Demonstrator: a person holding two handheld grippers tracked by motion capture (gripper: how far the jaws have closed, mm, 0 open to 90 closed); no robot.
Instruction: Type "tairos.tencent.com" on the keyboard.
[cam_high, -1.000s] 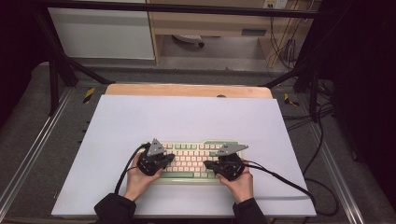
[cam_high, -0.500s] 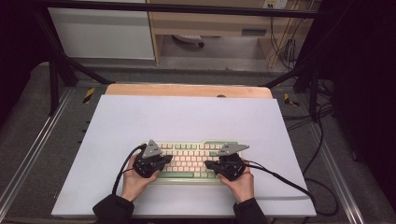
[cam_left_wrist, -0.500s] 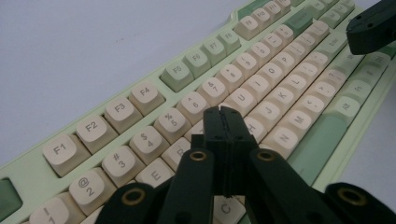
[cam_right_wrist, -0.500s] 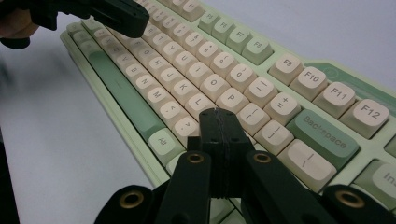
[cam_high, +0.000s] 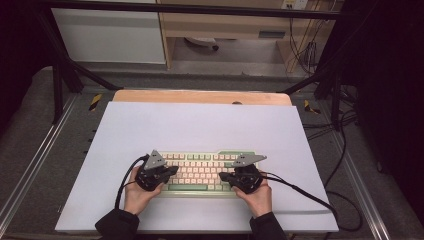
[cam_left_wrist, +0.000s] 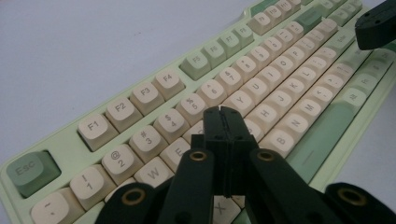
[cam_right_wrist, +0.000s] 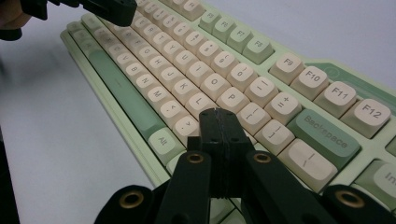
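High view: keyboard (cam_high: 200, 171) under both closed tongs.

Matt plastic keyboard (cam_high: 200, 172), smooth keycaps

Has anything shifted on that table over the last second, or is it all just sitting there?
Barely anything. The left gripper has edged slightly towards the left end of the keyboard. The right gripper stays where it was at the right end. Both keep their jaws shut with nothing between them, and the keyboard has not moved on the white table.
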